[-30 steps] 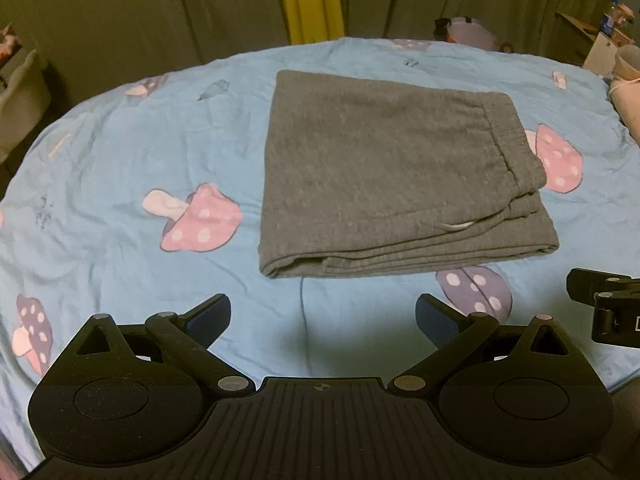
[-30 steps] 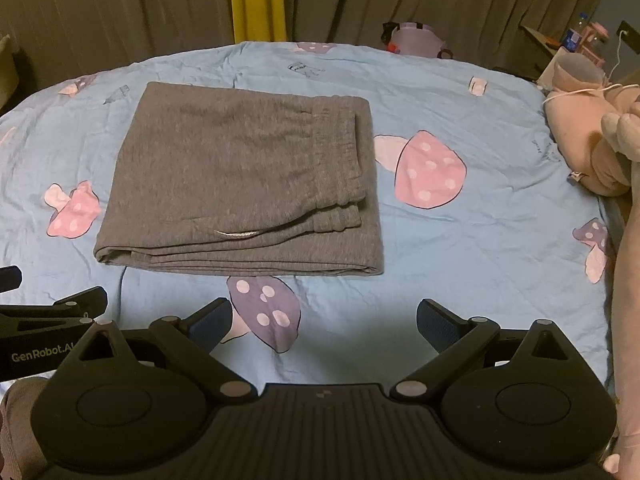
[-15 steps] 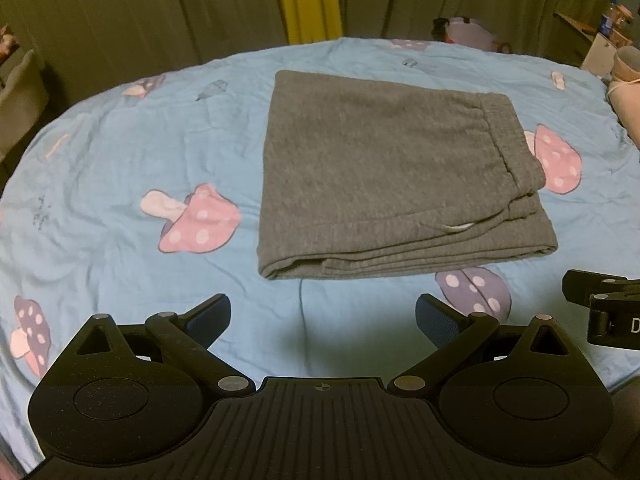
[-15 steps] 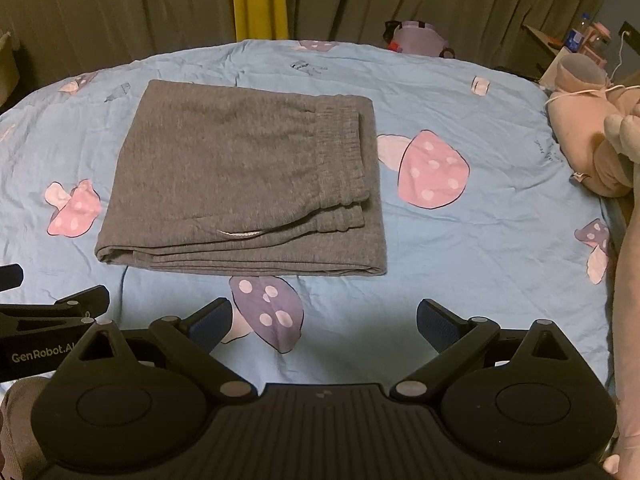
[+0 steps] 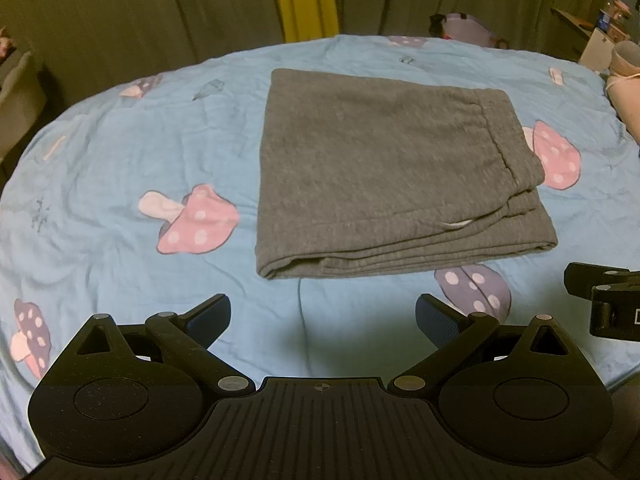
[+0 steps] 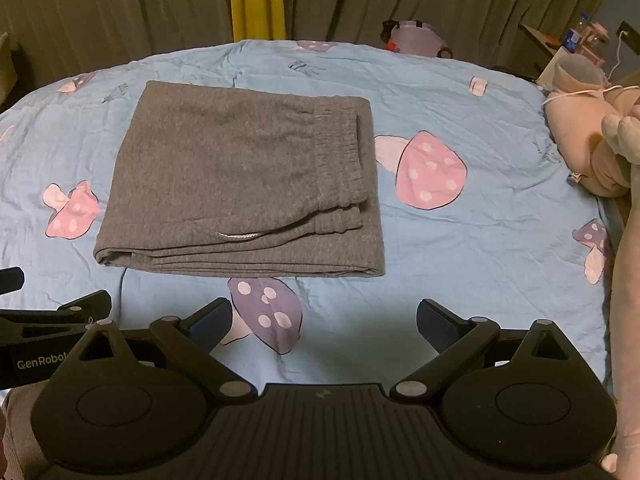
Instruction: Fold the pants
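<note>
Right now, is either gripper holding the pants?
No; the left gripper and right gripper are both open above the blue sheet, short of the folded grey pants.

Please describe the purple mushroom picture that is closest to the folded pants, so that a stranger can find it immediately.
Start from the blue bedsheet and find the folded grey pants lying on it. Just in front of their near edge, partly tucked under it, is the purple mushroom with white dots. The large mushrooms to the left and right of the pants are pink; this one is purple.
</note>
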The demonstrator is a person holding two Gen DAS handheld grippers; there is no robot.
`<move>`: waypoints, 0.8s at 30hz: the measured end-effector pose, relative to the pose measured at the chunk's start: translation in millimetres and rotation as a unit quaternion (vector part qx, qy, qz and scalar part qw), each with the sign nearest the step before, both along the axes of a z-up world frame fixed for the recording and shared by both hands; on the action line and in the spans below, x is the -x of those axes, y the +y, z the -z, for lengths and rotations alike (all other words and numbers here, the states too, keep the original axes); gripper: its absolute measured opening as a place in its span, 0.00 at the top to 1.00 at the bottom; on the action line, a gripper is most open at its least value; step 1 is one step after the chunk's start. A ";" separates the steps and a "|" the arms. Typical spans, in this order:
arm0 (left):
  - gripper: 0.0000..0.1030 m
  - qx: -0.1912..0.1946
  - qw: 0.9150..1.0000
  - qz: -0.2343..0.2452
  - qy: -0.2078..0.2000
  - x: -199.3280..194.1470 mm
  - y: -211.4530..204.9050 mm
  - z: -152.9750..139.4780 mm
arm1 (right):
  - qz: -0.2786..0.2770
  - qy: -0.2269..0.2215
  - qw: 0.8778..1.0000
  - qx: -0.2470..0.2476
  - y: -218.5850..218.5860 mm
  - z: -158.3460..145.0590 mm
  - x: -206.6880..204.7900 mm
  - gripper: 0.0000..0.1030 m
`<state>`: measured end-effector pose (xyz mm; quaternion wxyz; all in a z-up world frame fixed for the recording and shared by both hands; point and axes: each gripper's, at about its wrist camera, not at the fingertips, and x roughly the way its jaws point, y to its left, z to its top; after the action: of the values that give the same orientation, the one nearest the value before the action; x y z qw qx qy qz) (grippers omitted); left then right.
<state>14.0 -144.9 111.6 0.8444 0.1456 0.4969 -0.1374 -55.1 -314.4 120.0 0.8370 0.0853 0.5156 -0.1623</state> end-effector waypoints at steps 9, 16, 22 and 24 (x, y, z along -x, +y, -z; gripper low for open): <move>0.01 0.000 1.000 0.000 0.002 -0.3 -1.4 1.1 | 0.004 0.000 1.000 -0.003 -3.8 0.4 -0.2 0.04; 0.01 0.000 1.000 0.000 0.003 -1.2 -2.1 1.4 | 0.005 0.002 1.000 -0.005 -4.7 1.7 -1.0 0.04; 0.01 0.004 1.000 0.002 0.004 -1.2 -2.0 2.1 | 0.002 0.000 1.000 -0.005 -3.5 1.1 -1.4 0.04; 0.01 0.003 1.000 0.002 0.003 -1.3 -2.1 2.5 | 0.002 0.000 1.000 -0.004 -2.8 1.0 -1.4 0.04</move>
<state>15.3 -147.0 109.1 0.8428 0.1436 0.4990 -0.1416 -53.8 -317.1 119.0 0.8363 0.0893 0.5161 -0.1621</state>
